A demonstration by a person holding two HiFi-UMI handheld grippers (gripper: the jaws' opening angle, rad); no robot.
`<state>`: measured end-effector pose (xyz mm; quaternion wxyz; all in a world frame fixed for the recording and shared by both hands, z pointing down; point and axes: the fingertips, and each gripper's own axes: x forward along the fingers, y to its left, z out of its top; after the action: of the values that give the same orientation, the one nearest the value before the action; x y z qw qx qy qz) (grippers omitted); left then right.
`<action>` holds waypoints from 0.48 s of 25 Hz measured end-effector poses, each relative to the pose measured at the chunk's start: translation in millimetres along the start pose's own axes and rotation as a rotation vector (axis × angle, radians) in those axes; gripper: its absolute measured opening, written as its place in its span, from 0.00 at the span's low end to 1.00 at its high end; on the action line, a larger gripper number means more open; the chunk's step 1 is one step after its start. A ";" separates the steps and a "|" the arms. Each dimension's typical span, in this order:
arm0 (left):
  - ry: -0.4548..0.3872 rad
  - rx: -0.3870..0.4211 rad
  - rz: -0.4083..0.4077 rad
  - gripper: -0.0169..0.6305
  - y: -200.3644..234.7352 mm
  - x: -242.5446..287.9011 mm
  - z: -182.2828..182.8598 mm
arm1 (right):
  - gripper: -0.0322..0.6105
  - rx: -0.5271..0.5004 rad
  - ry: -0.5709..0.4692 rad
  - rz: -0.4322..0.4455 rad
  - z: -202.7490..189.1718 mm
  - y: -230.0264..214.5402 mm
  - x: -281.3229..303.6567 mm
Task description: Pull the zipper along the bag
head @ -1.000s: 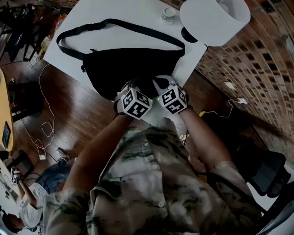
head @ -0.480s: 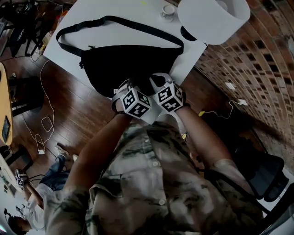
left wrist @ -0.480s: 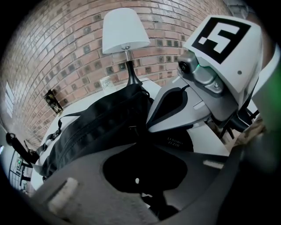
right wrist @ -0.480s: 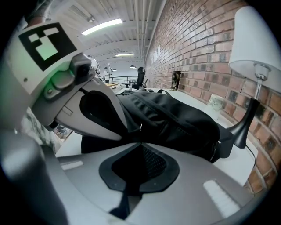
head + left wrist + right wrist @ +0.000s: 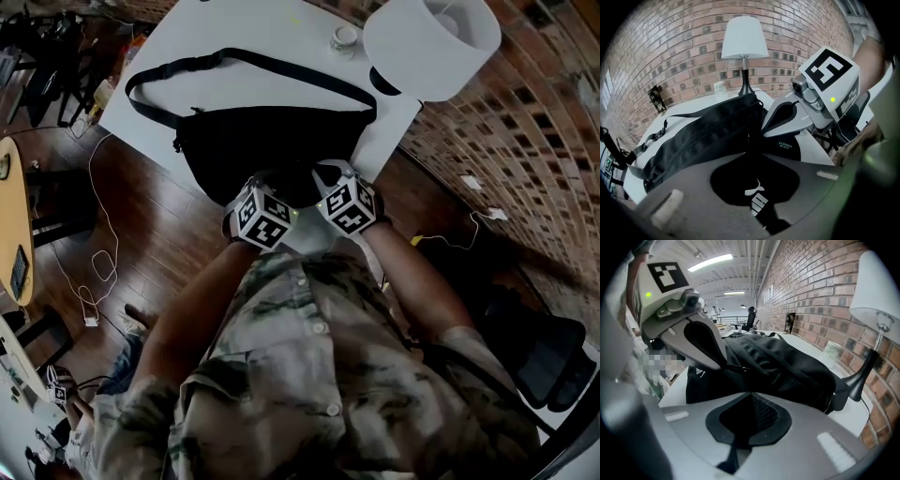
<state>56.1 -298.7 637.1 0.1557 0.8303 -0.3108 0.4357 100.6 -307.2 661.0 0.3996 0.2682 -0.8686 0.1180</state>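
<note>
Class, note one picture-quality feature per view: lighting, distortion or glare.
Head view: dim overall, the bag a near-featureless black shape, the lampshade brightest. Left gripper view: fisheye bends the brick wall, corners black. Right gripper view: the ceiling light glares; edges darken.

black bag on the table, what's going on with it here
A person leans over a white table with a gripper in each hand, both at the near edge of the black bag. The right gripper has its jaws pinched on the bag's fabric. The left gripper has just been closing its jaws, with bag fabric between them. Whether it has the zipper pull itself is hard to tell. The strap lies looped on the table behind the bag.
</note>
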 end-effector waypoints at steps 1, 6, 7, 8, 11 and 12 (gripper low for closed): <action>-0.003 -0.002 -0.005 0.06 2.9 -2.0 -1.4 | 0.06 0.003 0.013 0.003 0.0 -0.1 0.6; -0.031 0.009 -0.048 0.07 12.7 -9.9 -1.2 | 0.06 0.021 0.086 0.003 -1.1 -0.2 2.4; -0.036 0.013 -0.059 0.06 14.3 -11.3 -1.2 | 0.06 0.020 0.103 -0.002 -1.3 0.2 2.9; -0.041 0.016 -0.070 0.06 15.8 -12.5 -1.4 | 0.06 0.019 0.118 -0.008 -1.2 0.5 3.5; -0.057 0.031 -0.110 0.07 18.0 -14.9 -0.7 | 0.06 0.036 0.147 -0.024 -0.9 -1.0 3.7; -0.062 0.036 -0.122 0.07 18.2 -15.5 -0.5 | 0.06 0.044 0.155 -0.030 -1.1 -1.4 3.4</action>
<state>37.3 -306.3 624.4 0.1574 0.8634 -0.2563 0.4050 100.2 -309.1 664.3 0.4614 0.2801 -0.8281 0.1516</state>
